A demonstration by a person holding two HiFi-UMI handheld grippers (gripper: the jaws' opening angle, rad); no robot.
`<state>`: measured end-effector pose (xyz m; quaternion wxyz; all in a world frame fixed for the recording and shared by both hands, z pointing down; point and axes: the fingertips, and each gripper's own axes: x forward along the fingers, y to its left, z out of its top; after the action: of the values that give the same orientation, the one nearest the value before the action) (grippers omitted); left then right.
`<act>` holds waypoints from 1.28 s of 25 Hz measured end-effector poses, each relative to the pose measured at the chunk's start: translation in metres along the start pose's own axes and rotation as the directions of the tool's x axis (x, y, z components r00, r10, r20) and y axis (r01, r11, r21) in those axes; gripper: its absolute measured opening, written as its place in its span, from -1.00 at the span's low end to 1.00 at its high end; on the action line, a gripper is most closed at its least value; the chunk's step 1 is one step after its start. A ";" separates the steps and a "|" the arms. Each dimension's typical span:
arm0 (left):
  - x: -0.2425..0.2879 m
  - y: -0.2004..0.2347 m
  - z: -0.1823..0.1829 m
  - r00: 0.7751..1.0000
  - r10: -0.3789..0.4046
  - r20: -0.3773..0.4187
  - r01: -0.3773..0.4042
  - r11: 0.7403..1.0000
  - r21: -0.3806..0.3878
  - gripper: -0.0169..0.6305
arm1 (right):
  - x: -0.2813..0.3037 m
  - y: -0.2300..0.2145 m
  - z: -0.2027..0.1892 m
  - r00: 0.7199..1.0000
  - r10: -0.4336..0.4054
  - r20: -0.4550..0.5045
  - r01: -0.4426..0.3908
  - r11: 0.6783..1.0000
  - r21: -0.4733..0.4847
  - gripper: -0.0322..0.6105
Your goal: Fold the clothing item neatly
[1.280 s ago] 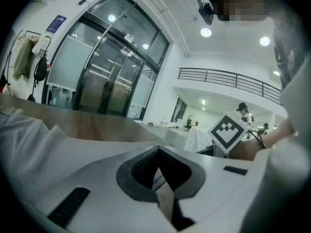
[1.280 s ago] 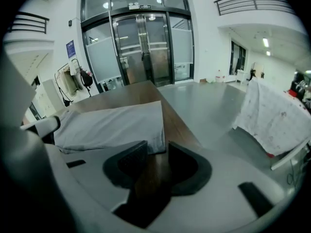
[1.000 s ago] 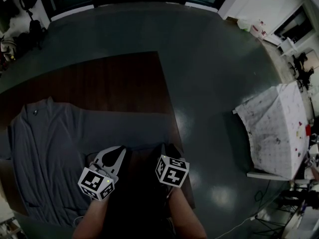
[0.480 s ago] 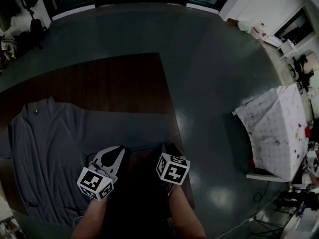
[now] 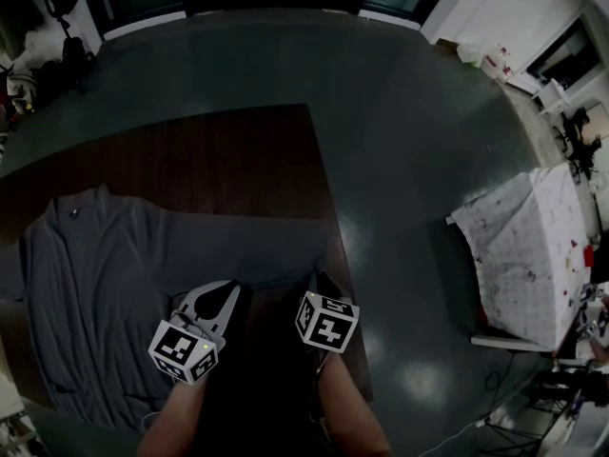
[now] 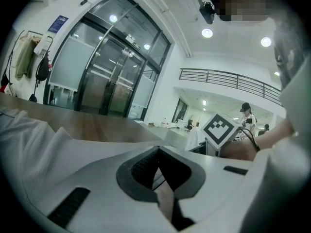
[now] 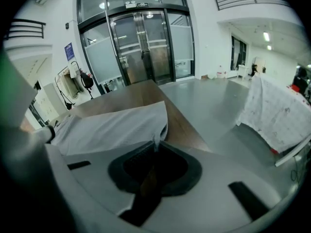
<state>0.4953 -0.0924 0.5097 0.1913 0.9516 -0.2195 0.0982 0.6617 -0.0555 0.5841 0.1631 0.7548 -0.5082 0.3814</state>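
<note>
A grey garment [image 5: 95, 284] lies spread flat on the dark wooden table [image 5: 219, 150], collar at the far left, one long part reaching right to the table's edge. My left gripper [image 5: 231, 288] rests at the garment's near hem. Its jaws are shut [image 6: 158, 152], with a thin strip of cloth between the pads and more garment [image 6: 39, 144] to their left. My right gripper [image 5: 314, 279] sits at the garment's right corner by the table edge. Its jaws are closing [image 7: 155, 147], and the corner of the garment [image 7: 116, 127] runs in between the tips and is pinched there.
The table's right edge [image 5: 328, 227] runs just beside my right gripper, with grey floor [image 5: 409, 160] beyond. A stand draped in a white spotted cloth [image 5: 528, 255] is on the floor to the right. Glass doors [image 7: 141, 52] lie far ahead.
Both grippers stay at the garment's near hem. Only the head view has shifted slightly.
</note>
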 end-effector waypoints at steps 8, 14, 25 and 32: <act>-0.021 0.011 0.015 0.997 0.069 0.033 -0.069 0.997 0.018 -0.92 | -0.014 0.000 0.014 0.998 0.042 0.042 -0.043 0.999 0.024 -0.83; -0.058 0.025 0.029 0.991 0.119 0.068 -0.122 0.992 0.029 -0.92 | -0.024 0.002 0.026 0.997 0.049 0.062 -0.051 0.998 0.030 -0.83; -0.172 0.080 0.037 0.975 0.191 0.112 -0.199 0.978 0.060 -0.93 | -0.077 0.098 0.046 0.975 0.019 0.223 0.008 0.993 -0.117 -0.83; -0.236 0.097 0.050 0.965 0.195 0.176 -0.210 0.975 0.071 -0.92 | -0.110 0.169 0.047 0.954 0.070 0.290 -0.022 0.986 -0.168 -0.83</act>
<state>0.2477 -0.1040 0.4313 0.1184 0.9366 -0.3265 0.0465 0.5091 -0.0874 0.4479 0.1375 0.7753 -0.5737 0.2255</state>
